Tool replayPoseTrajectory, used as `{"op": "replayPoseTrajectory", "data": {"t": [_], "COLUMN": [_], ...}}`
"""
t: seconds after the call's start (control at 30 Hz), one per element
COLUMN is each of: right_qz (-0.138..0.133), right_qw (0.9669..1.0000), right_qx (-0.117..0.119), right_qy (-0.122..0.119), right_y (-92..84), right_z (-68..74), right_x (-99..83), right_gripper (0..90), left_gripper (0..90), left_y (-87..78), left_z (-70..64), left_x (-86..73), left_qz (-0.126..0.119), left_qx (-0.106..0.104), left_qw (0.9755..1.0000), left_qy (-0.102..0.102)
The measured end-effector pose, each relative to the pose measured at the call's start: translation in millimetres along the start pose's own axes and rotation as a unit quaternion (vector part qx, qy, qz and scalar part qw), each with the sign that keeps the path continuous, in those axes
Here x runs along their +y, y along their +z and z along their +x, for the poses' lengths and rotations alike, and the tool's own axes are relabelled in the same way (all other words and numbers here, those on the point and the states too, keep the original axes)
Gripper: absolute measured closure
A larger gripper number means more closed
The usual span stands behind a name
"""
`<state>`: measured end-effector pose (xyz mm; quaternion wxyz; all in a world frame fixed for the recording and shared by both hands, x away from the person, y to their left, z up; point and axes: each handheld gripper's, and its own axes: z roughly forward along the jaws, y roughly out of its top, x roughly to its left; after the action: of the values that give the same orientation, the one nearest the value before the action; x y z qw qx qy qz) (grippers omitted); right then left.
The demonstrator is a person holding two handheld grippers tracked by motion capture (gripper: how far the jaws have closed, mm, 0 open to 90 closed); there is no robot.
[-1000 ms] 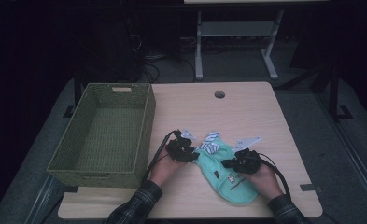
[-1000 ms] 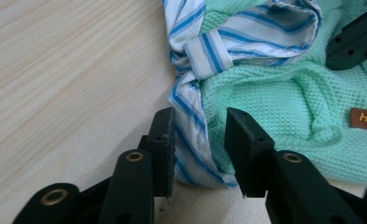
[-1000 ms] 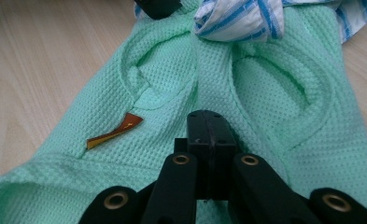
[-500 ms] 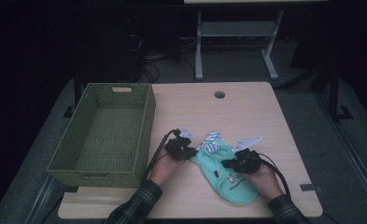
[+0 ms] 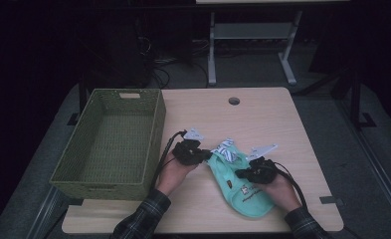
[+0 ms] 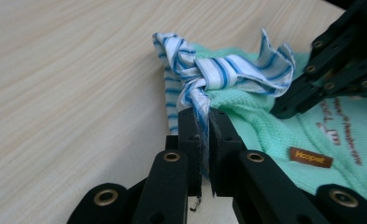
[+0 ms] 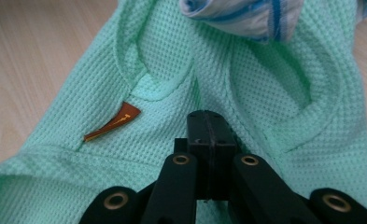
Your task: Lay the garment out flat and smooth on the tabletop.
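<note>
Garment (image 5: pixel 243 186): mint-green knit piece, flat on the bench (image 5: pixel 262 114), near the front edge toward the right front corner; one end reaching toward the middle.
Striped cloth (image 6: pixel 218 74): blue-and-white strip knotted at the garment's far end; bunched and partly raised off the wood.
Left hand-held gripper (image 6: pixel 204 126): jaws have just been closing and now pinch a tail of the striped cloth below the knot; frayed threads showing in the slot between the pads.
Reason for left hold: probably to pull the knot loose or lift the strip away from the knit.
Right hand-held gripper (image 7: pixel 211 128): jaws pressed together, tips down on the green knit between the two rounded openings.
Reason for right hold: likely pinning the garment so it stays put against the pull; hard to tell whether a fold of knit sits between the pads or only beneath them.
Basket (image 5: pixel 108 144): woven green, on the left side of the bench along its left edge, well apart from the garment; presumably where the clothes end up.
Hidden or unclear: knot's inner turns not readable; small orange label (image 7: pixel 113 123) and printed lettering too small to read; garment's near end cut off in the gripper views; both hands covering the grippers' bodies in the high view.
</note>
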<state>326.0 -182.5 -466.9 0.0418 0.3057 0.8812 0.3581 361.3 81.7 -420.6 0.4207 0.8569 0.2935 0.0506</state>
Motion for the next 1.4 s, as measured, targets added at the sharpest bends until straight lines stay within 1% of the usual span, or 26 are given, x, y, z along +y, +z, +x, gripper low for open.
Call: {"op": "replayPoseTrajectory", "data": {"t": [0.13,0.3,0.37,0.4,0.43,0.47,0.5,0.53,0.57,0.6,0.67,0.73,0.83,0.87,0.93,1.0,1.07,1.1,1.13,1.17,1.2,1.23,1.27,1.3,1.33,1.4], "right_qz": [0.005,0.009,0.007,0.018,0.018,0.014,0.008,0.008,0.012,0.016,0.016,0.009,-0.004,-0.012,-0.015,-0.018,-0.012,-0.012,-0.011,-0.009,-0.012,-0.011,-0.011,-0.015,-0.016,-0.015], "right_qw": [1.0000,0.9998,0.9999,0.9996,0.9996,0.9995,0.9997,0.9997,0.9998,0.9996,0.9995,0.9996,0.9997,0.9998,0.9997,0.9996,0.9997,0.9997,0.9997,0.9997,0.9996,0.9996,0.9996,0.9994,0.9995,0.9995], "right_qx": [0.000,-0.015,-0.013,-0.020,-0.020,-0.024,-0.021,-0.021,-0.016,-0.022,-0.023,-0.018,-0.019,-0.016,-0.017,-0.019,-0.020,-0.020,-0.022,-0.024,-0.026,-0.025,-0.025,-0.026,-0.021,-0.021], "right_qy": [0.001,-0.006,-0.007,-0.009,-0.009,-0.013,-0.009,-0.009,-0.007,-0.012,-0.014,-0.017,-0.016,-0.009,-0.006,-0.005,-0.003,-0.003,-0.003,0.001,0.003,0.009,0.009,0.016,0.020,0.020], "right_y": [2.5,9.3,11.4,13.6,13.6,17.9,20.0,20.0,23.5,24.8,29.0,32.0,28.2,19.0,10.8,4.4,-2.8,-2.8,-6.4,-15.1,-18.6,-23.0,-23.0,-30.0,-31.3,-32.6], "right_z": [-2.1,-4.7,-7.1,-9.1,-9.1,-11.2,-12.3,-12.3,-14.6,-14.8,-16.2,-18.2,-19.6,-21.2,-22.0,-21.4,-20.6,-20.6,-19.5,-17.4,-16.3,-15.0,-15.0,-12.4,-11.7,-9.4], "right_x": [4.5,14.6,16.6,22.9,22.9,27.5,28.4,28.4,33.7,37.4,43.0,45.9,46.5,44.1,39.4,32.4,22.7,22.7,17.2,4.6,0.5,-4.3,-4.3,-13.9,-17.2,-20.9], "right_gripper": [90.0,90.0,89.9,89.9,89.9,90.0,90.0,90.0,89.9,90.0,89.9,89.9,89.9,89.9,89.9,89.9,89.9,89.9,89.9,89.9,89.9,89.9,89.9,89.9,89.9,89.9], "left_gripper": [84.7,84.7,84.7,84.7,84.7,84.8,84.7,84.7,84.7,84.8,84.8,84.8,84.7,84.8,84.7,84.7,84.7,84.7,84.7,84.7,84.7,84.7,84.7,84.7,84.7,84.7], "left_y": [-4.4,-9.9,-12.5,-14.5,-14.5,-16.2,-17.8,-17.8,-19.5,-20.6,-23.8,-27.4,-29.9,-29.7,-27.9,-28.6,-30.2,-30.2,-31.5,-33.4,-34.5,-35.5,-35.5,-36.1,-36.0,-34.9], "left_z": [-0.9,-0.6,0.9,1.2,1.2,2.6,3.5,3.5,5.4,6.1,8.8,11.3,13.7,14.7,16.5,16.5,16.1,16.1,15.9,17.0,18.1,19.2,19.2,19.6,19.8,19.4], "left_x": [4.9,10.2,13.0,15.4,15.4,17.7,19.1,19.1,21.1,22.3,25.5,28.4,28.5,27.6,25.4,24.8,24.7,24.7,24.9,24.8,24.8,24.6,24.6,24.6,24.5,24.4], "left_qz": [-0.009,-0.021,-0.026,-0.030,-0.030,-0.036,-0.036,-0.036,-0.037,-0.039,-0.041,-0.046,-0.049,-0.049,-0.044,-0.041,-0.043,-0.043,-0.042,-0.040,-0.040,-0.040,-0.040,-0.041,-0.041,-0.040], "left_qx": [-0.005,-0.005,-0.005,-0.006,-0.006,-0.006,-0.004,-0.004,-0.002,0.000,0.005,0.014,0.021,0.023,0.029,0.036,0.044,0.044,0.052,0.061,0.064,0.066,0.066,0.066,0.067,0.067], "left_qw": [0.9999,0.9997,0.9996,0.9995,0.9995,0.9993,0.9993,0.9993,0.9993,0.9992,0.9991,0.9988,0.9986,0.9985,0.9986,0.9985,0.9981,0.9981,0.9977,0.9973,0.9971,0.9970,0.9970,0.9969,0.9969,0.9969], "left_qy": [0.006,0.006,0.009,0.006,0.006,0.008,0.009,0.009,0.013,0.011,0.007,0.008,0.006,0.005,0.004,0.007,0.008,0.008,0.010,0.010,0.010,0.011,0.011,0.006,0.007,0.010]}}
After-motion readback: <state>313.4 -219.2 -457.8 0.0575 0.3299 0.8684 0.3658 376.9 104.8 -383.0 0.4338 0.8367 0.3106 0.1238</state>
